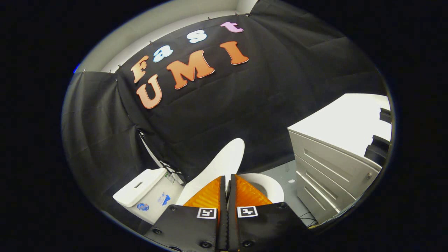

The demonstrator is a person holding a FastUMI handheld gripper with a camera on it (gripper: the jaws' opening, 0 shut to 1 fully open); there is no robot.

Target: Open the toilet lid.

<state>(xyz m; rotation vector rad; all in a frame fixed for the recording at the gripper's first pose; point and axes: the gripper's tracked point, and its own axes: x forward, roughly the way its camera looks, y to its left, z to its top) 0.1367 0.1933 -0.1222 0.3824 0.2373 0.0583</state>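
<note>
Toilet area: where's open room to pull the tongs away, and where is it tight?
Free: the grey floor between the toilet seat and the drawer cabinet, and the cabinet's white top. Tight: the tongs are nearly closed around the raised lid, with the tank close beside.

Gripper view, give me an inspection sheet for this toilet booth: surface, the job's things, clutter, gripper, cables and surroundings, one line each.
Surface: grey floor beyond the bowl, with a few small white specks.
Job's things: toilet lid raised, tilted up towards the tank; the seat lies down on the bowl, to the right of the fingers.
Clutter: nothing seen apart from the specks on the floor.
Gripper: gripper with orange fingers drawn close together, a thin slit between them; the lid's edge runs into that slit, but whether both fingers press on it cannot be told.
Cables: thin dark cables on the floor at the cabinet's foot.
Surroundings: black cloth wall behind the toilet; white drawer cabinet to the right.
</note>
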